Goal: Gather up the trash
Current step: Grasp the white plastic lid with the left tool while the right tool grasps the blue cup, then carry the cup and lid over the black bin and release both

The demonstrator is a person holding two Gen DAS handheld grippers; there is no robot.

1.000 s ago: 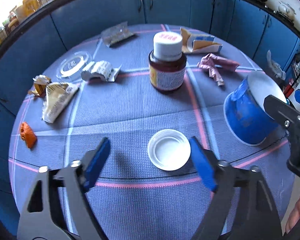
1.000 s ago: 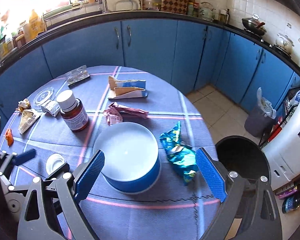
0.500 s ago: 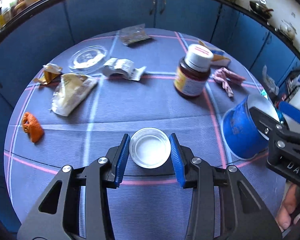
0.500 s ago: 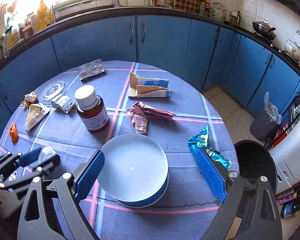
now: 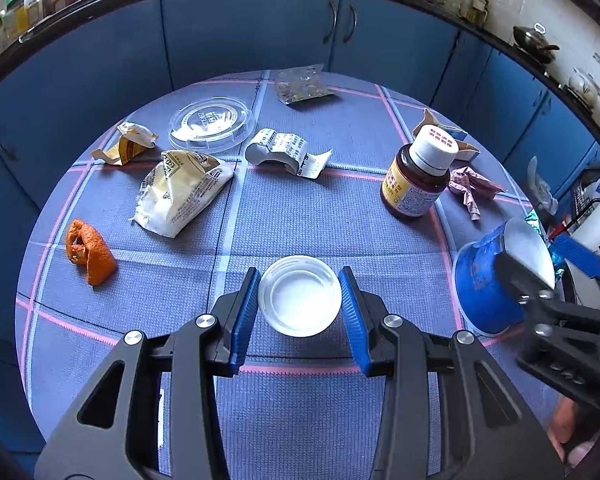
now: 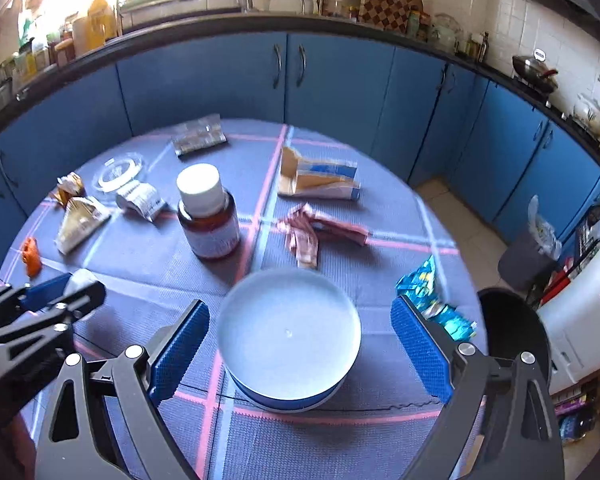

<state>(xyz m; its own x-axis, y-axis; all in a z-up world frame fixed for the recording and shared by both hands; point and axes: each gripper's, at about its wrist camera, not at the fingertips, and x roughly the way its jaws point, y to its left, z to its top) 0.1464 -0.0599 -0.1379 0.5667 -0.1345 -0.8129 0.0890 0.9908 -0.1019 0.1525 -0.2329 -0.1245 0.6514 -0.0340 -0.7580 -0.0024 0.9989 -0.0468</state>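
The left tongs (image 5: 300, 312) are clamped on a white cap (image 5: 300, 295), one blue pad on each side of its rim; the cap sits open side up, which gives the pads a firm upright edge to bite on; whether it is lifted off the worktop (image 5: 300, 220) or resting on it I cannot tell; the grip looks made for carrying it to the black bin (image 6: 512, 328) just past the worktop's right edge

The right tongs (image 6: 300, 344) stand wide apart, straddling a blue tub (image 6: 288, 340) with a pale base, which stands upside down near the front edge; neither pad touches it; the wide gap suits its broad body, so I judge this a grasp being lined up rather than made

More trash lies scattered on the checked cloth: an orange peel (image 5: 90, 256) at the left, a cream wrapper (image 5: 180, 196) and a smaller yellow one (image 5: 126, 146), a clear lid (image 5: 210, 122), a curled label (image 5: 286, 152), a foil pack (image 5: 302, 86) at the far side, a torn carton (image 6: 320, 180), a pink wrapper (image 6: 316, 236) and a teal wrapper (image 6: 436, 296) near the bin; a brown bottle (image 5: 418, 180) with a white top stands upright mid-worktop; most of the collecting seems yet to be done
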